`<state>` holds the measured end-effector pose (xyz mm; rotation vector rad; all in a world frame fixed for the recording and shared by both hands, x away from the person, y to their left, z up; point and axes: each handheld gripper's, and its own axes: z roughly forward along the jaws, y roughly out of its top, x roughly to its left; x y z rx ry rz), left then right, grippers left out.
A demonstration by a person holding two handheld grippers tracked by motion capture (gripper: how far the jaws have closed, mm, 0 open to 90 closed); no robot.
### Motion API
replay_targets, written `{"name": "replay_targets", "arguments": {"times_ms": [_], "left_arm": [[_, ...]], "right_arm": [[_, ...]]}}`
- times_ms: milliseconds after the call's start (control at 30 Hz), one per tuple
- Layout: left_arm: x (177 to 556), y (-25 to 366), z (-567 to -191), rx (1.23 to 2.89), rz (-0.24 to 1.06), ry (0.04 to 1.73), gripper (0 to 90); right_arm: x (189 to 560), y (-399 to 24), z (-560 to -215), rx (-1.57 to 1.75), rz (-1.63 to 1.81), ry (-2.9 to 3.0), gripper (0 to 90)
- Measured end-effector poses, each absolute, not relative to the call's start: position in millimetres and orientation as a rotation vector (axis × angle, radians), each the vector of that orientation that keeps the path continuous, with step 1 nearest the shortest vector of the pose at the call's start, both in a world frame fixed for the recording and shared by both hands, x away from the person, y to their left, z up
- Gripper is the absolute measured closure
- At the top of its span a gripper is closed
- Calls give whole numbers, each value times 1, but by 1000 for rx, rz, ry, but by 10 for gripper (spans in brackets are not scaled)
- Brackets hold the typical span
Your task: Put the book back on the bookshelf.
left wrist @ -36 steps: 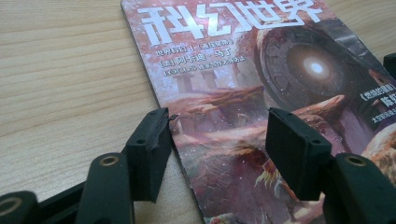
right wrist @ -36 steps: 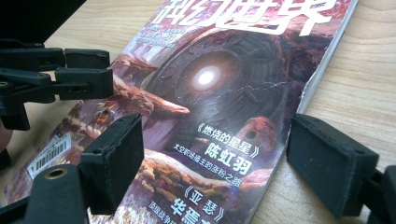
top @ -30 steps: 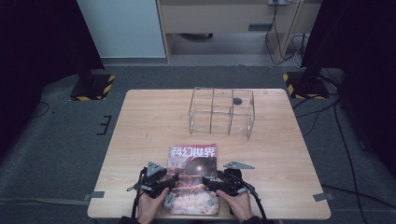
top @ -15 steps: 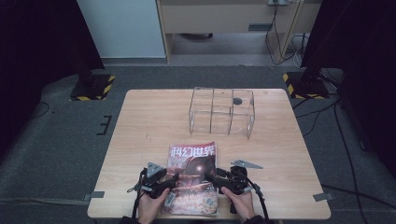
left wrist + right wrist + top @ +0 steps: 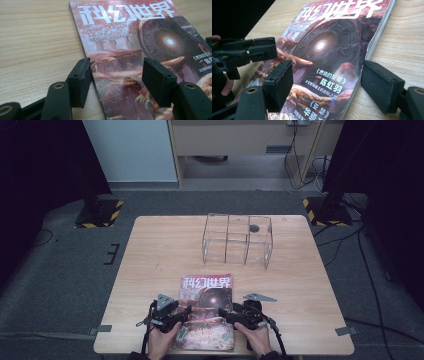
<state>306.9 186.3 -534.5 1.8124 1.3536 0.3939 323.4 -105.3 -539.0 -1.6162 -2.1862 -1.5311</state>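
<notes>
Magazine (image 5: 207, 309) is lying flat at the table's (image 5: 150, 260) six o'clock edge, both tongs, left (image 5: 184, 312) and right (image 5: 226, 314), gaping unloaded astride its side edges, needing lower jaws sliding underneath before pinching.

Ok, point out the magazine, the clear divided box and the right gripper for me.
magazine (image 5: 207, 295), high view, middle of its red cover.
clear divided box (image 5: 215, 249), high view, front wall of its left compartment.
right gripper (image 5: 327, 87), right gripper view, midway between its two open fingers, over the magazine's edge.
</notes>
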Motion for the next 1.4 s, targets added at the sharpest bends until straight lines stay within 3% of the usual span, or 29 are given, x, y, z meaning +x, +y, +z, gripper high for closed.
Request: {"name": "replay_targets", "arguments": {"times_ms": [233,367,467,533,867,1300,1400], "left_arm": [[307,185,-534,1816,402,1356,398],[307,186,-535,1810,394,1356,398],[307,187,-535,1808,388,1357,399],[307,187,-534,1810,391,1357,399],[307,188,-535,1804,390,1361,398],[307,188,-535,1800,387,1362,395],[307,188,-535,1800,386,1361,395]], "right_arm": [[323,-114,-530,-1543,-1704,-2018,341],[323,-111,-527,-1521,-1715,-2001,330],[326,-111,-536,-1570,-1573,-2112,254],[326,-111,-540,-1579,-1549,-2131,254],[325,-112,-532,-1473,-1739,-2012,316],[331,-109,-532,-1534,-1597,-2109,320],[328,-106,-530,-1529,-1604,-2187,360]]}}
